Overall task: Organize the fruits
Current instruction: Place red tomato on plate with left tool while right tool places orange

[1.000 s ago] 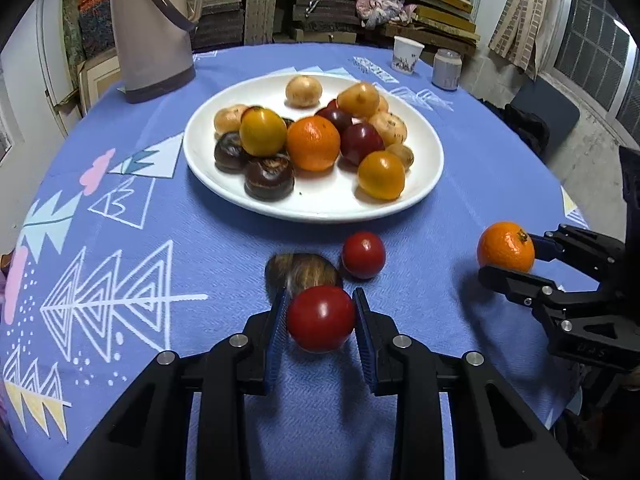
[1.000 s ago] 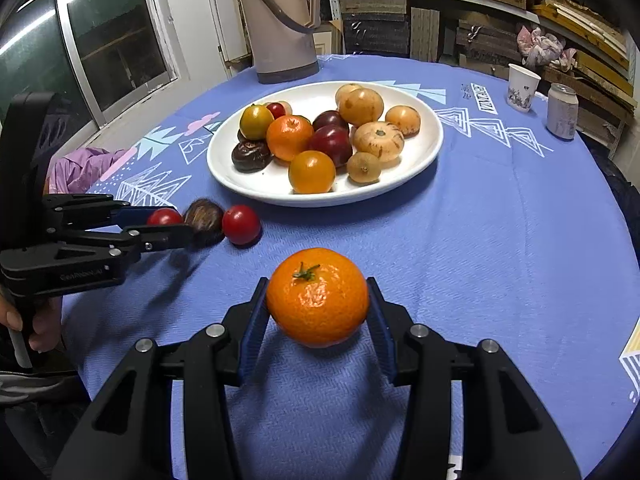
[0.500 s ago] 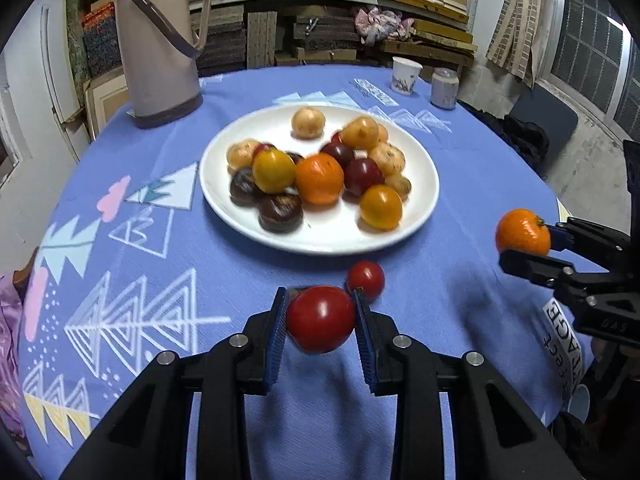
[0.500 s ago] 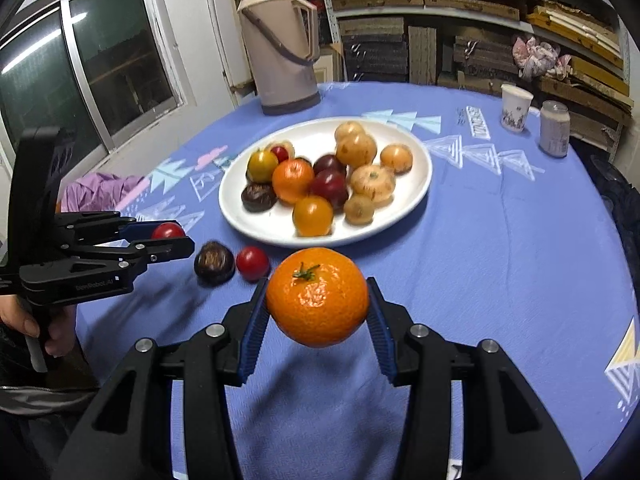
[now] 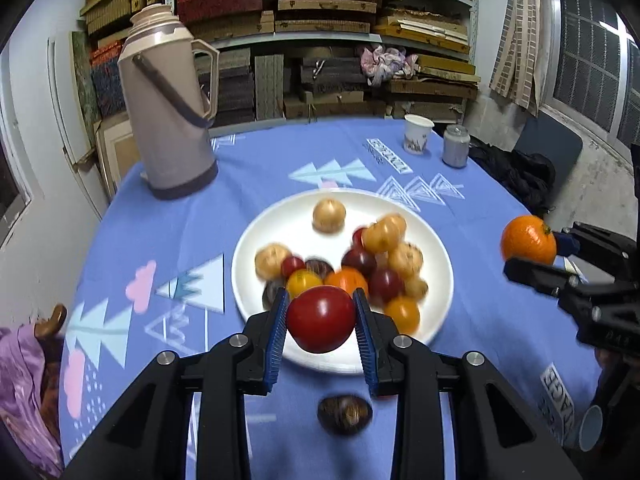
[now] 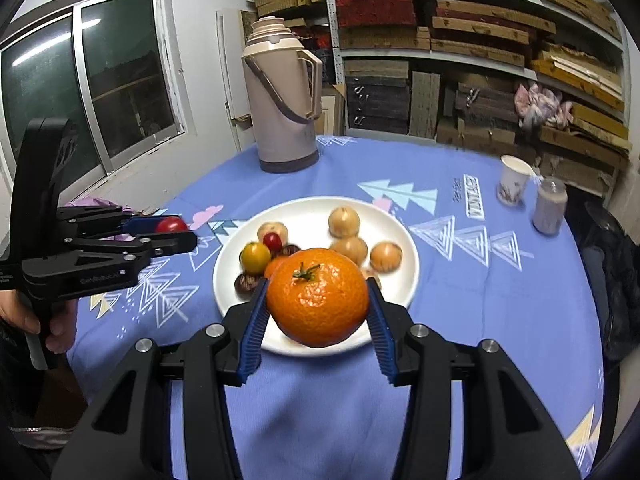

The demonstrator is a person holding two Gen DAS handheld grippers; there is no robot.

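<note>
My left gripper (image 5: 320,318) is shut on a red tomato (image 5: 321,319), held in the air over the near rim of the white plate (image 5: 256,248). My right gripper (image 6: 318,304) is shut on an orange tangerine (image 6: 317,297), also lifted above the plate (image 6: 404,248). Each gripper shows in the other's view: the right gripper (image 5: 532,254) with its tangerine (image 5: 528,240) at the right, the left gripper (image 6: 176,230) with its tomato (image 6: 171,225) at the left. Several fruits fill the plate. A dark brown fruit (image 5: 345,415) lies on the cloth below my left gripper.
A tall beige thermos (image 5: 170,112) stands at the table's far left. A paper cup (image 5: 417,134) and a small can (image 5: 455,146) sit at the far right. The blue patterned tablecloth (image 5: 160,240) covers the round table. A hand (image 6: 44,324) grips the left tool's handle.
Both grippers have risen from the table with their fruit and now hang over the plate. The small red tomato on the cloth has slipped behind my left gripper's finger.
</note>
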